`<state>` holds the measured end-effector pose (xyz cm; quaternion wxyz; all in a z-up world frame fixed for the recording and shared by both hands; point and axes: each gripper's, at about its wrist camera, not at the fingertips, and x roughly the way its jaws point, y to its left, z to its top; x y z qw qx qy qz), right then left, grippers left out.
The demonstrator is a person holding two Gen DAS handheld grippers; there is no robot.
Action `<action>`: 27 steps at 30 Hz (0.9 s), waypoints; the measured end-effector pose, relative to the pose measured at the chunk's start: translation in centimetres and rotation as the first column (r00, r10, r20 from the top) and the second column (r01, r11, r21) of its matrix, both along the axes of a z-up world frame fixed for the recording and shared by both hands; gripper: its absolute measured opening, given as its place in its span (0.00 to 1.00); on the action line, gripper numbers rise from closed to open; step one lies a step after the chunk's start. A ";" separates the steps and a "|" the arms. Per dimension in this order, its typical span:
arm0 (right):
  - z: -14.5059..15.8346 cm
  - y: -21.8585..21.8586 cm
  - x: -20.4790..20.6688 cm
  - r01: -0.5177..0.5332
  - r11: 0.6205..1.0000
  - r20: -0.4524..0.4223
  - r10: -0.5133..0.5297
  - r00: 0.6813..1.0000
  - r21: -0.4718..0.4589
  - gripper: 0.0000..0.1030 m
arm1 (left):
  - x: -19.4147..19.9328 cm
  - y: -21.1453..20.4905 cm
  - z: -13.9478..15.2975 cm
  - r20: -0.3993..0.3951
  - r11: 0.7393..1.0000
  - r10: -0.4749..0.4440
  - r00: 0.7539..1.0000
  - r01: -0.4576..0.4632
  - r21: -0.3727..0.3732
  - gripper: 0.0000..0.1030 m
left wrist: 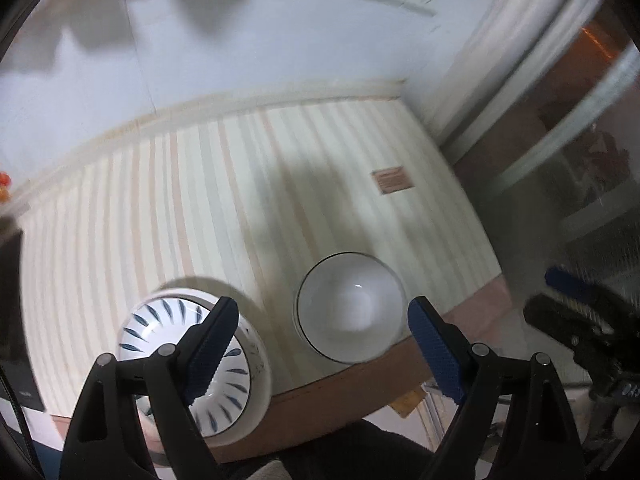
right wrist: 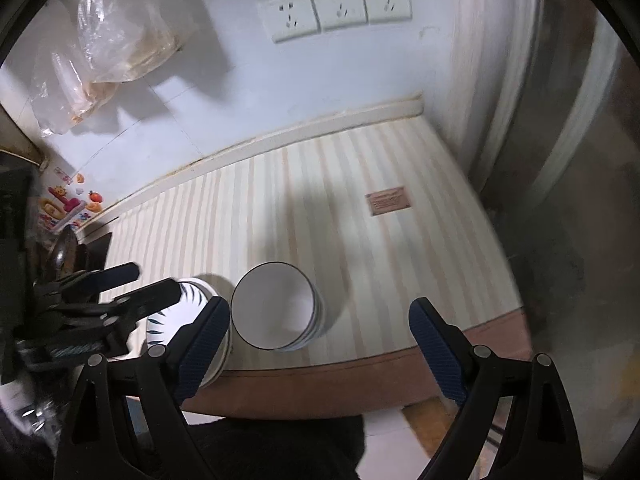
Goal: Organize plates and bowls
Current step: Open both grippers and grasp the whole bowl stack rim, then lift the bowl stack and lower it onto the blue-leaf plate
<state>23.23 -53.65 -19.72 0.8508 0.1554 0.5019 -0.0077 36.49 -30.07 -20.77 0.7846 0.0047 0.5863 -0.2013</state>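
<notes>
A white bowl with blue leaf marks [left wrist: 224, 364] sits near the front edge of the striped table [left wrist: 200, 208]. A plain white bowl with a dark rim [left wrist: 348, 308] stands to its right; in the right wrist view it tops a small stack of bowls [right wrist: 276, 308]. My left gripper [left wrist: 320, 348] is open above the front edge, its left finger over the patterned bowl. My right gripper [right wrist: 320, 344] is open and empty, above the front edge with the white bowl between its fingers in view. The left gripper [right wrist: 136, 284] also shows beside the patterned bowl [right wrist: 192, 292].
A brown label [left wrist: 392, 180] lies on the table at the back right. Wall sockets [right wrist: 336, 8] and hanging plastic bags [right wrist: 104, 48] are on the wall behind. Dark utensils and coloured stickers [right wrist: 68, 204] sit at the far left. A metal appliance [right wrist: 580, 180] stands right.
</notes>
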 end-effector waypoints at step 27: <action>-28.0 -0.9 8.1 0.046 0.826 -0.220 0.095 0.971 0.561 0.71 | 5.0 -2.6 -17.1 -0.396 0.984 -0.115 0.911 0.049 -0.174 0.68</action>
